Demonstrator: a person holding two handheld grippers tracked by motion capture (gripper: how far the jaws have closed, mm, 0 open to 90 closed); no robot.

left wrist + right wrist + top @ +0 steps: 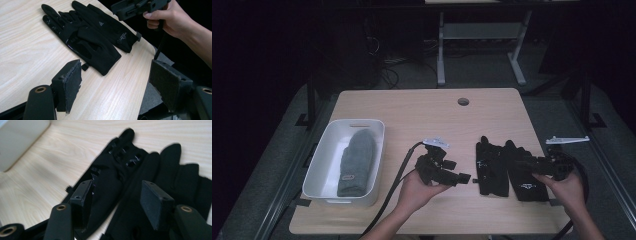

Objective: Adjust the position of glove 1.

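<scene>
Looks like a glove-sorting job, halfway in. Two thin black fabric gloves (504, 170) lying flat side by side on the pale wooden table (422, 115), near its right front edge, fingers pointing away from the person and touching or slightly overlapping along their inner sides. Probably laid out like that so each can be pinched off the surface one at a time. One grey knitted mitten (357, 162) already resting lengthwise inside the single white rectangular plastic bin (328, 137) at the left, so likely the drop-off spot. Right gripper (524, 164) hanging over the right-hand glove, jaws apart with black fabric showing between them in the right gripper view, pads not pressing on it as far as can be told. Left gripper (464, 177) held just left of the pair, aimed at the near glove's cuff (105, 66), jaws wide apart with nothing between them. Probably waiting to pin or take the second glove. Count: two gloves, one mitten, one bin, two grippers.
</scene>
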